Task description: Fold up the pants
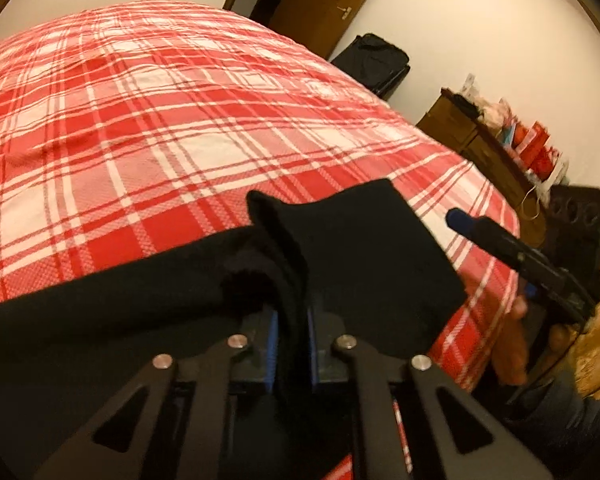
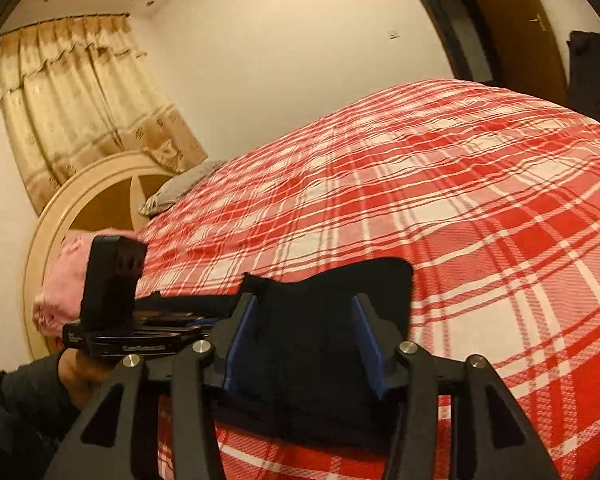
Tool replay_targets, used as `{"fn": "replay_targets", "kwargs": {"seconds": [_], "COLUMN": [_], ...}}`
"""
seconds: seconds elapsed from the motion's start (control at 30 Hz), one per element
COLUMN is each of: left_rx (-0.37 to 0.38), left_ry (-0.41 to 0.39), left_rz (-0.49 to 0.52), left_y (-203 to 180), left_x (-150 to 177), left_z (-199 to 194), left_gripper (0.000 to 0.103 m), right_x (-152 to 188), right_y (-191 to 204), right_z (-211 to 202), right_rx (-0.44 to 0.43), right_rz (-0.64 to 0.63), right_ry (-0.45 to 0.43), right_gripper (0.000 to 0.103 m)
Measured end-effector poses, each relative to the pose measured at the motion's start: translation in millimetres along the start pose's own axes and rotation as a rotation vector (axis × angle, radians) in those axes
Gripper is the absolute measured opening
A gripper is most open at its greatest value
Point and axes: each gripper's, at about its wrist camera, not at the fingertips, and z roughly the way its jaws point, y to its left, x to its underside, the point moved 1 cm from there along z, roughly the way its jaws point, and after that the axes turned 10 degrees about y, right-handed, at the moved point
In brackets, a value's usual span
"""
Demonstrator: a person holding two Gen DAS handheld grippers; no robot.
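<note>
Black pants [image 1: 360, 248] look soft and limp; your left gripper [image 1: 292, 344] pinches a fold at lower centre, while your right gripper [image 2: 304, 344] stands open around the edge, probably not pressing.

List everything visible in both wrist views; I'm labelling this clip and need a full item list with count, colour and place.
pants: one, black, on the near edge of the bed
bedspread: one, red and white plaid, covering the bed
headboard: one, cream and brown, at the bed's head
pillow: one, grey, by the headboard
pink fabric: one, pink, below the headboard
curtain: one, beige, behind the headboard
door: one, brown, far wall
black bag: one, beyond the bed
dresser: one, brown, cluttered with red items
left gripper: one, black with blue pads, shut on a pants fold
right gripper: one, same colours, open, pants cloth between its fingers
hand: one, holding the right gripper
</note>
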Motion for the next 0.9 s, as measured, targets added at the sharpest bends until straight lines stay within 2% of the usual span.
{"fn": "replay_targets", "kwargs": {"seconds": [0.1, 0.2, 0.37, 0.47, 0.63, 0.7, 0.9], "left_rx": [0.063, 0.047, 0.001, -0.013, -0.054, -0.065, -0.087], "left_ry": [-0.028, -0.054, -0.056, -0.037, 0.012, 0.009, 0.026], "left_rz": [-0.052, -0.077, -0.124, -0.146, -0.146, -0.131, -0.099], "left_y": [11, 24, 54, 65, 69, 67, 61], "left_x": [1, 6, 17, 21, 32, 35, 41], "left_z": [-23, -46, -62, -55, -36, -39, -46], "left_gripper": [0.012, 0.012, 0.012, 0.012, 0.012, 0.013, 0.013], "right_x": [-2, -2, 2, 6, 21, 27, 41], "right_y": [-4, -6, -1, 12, 43, 54, 78], "right_z": [-5, -6, 2, 10, 29, 34, 38], "right_rx": [0.014, 0.022, 0.039, 0.046, 0.094, 0.124, 0.121], "right_rz": [0.022, 0.033, 0.003, -0.061, -0.253, -0.323, -0.461], "right_ry": [-0.028, -0.034, -0.004, 0.037, 0.135, 0.166, 0.226], "right_gripper": [0.051, 0.051, 0.051, 0.051, 0.051, 0.051, 0.051]}}
